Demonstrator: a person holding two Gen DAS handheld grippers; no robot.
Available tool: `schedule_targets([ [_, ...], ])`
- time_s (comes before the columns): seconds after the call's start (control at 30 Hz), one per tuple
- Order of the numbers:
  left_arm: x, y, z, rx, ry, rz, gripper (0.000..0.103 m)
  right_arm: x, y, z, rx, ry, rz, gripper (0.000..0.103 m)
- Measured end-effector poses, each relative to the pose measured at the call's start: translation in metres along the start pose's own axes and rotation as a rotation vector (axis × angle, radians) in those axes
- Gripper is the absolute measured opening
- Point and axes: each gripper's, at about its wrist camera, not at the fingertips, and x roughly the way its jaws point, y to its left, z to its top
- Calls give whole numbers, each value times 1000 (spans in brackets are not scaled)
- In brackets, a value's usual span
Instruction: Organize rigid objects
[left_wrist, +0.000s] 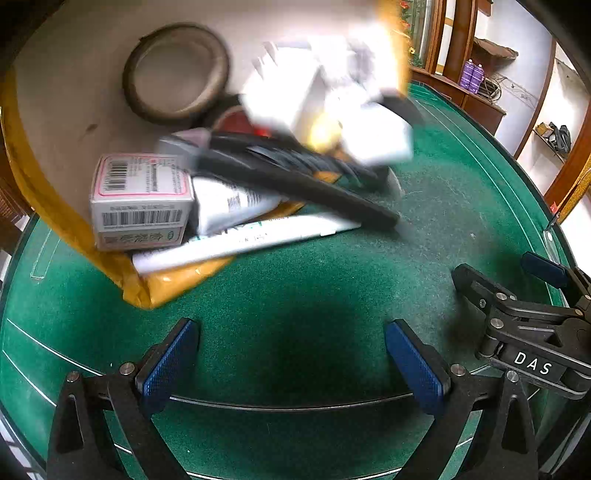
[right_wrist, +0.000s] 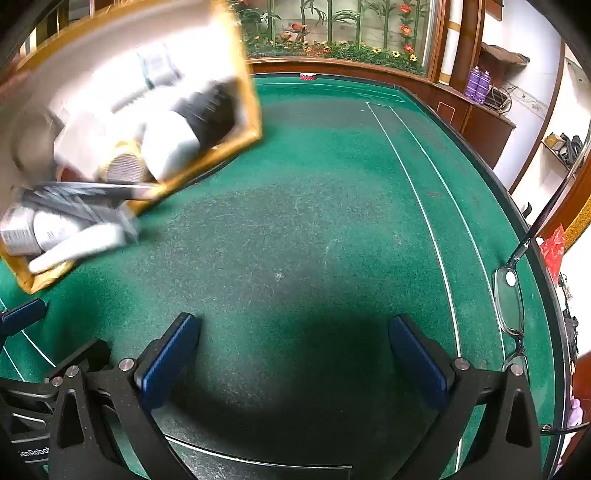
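I'm sitting with both grippers spread wide and gripping nothing. The left gripper (left_wrist: 291, 363) is hanging over bare green felt (left_wrist: 332, 280), and the right gripper (right_wrist: 295, 360) is doing the same just beside it; from the left wrist view I'm seeing the right one poking in at the right edge.

The stuff to organize is all piled at the far left in a yellow-rimmed box (left_wrist: 147, 291) that's sitting tilted, its near corner on the felt. Inside, I'm making out a roll of brown tape (left_wrist: 176, 72) at the far end, a small barcoded carton (left_wrist: 140, 201) at the near left, a white tube (left_wrist: 236, 201) right beside it, and a long white box (left_wrist: 240, 240) lying along the near rim and sticking out over the felt. A long black thing (left_wrist: 295, 177) is lying across the top of them, pointing right. Behind that it's a blur of white boxes (left_wrist: 325, 107), too smeared to tell apart.

A pair of glasses (right_wrist: 511, 306) is lying along the table's right edge.
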Motion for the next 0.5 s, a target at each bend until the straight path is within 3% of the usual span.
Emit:
schedule_targets([
  [0.5, 0, 1, -2, 1, -3, -1, 103, -1, -1, 0, 1, 1, -4, 103],
])
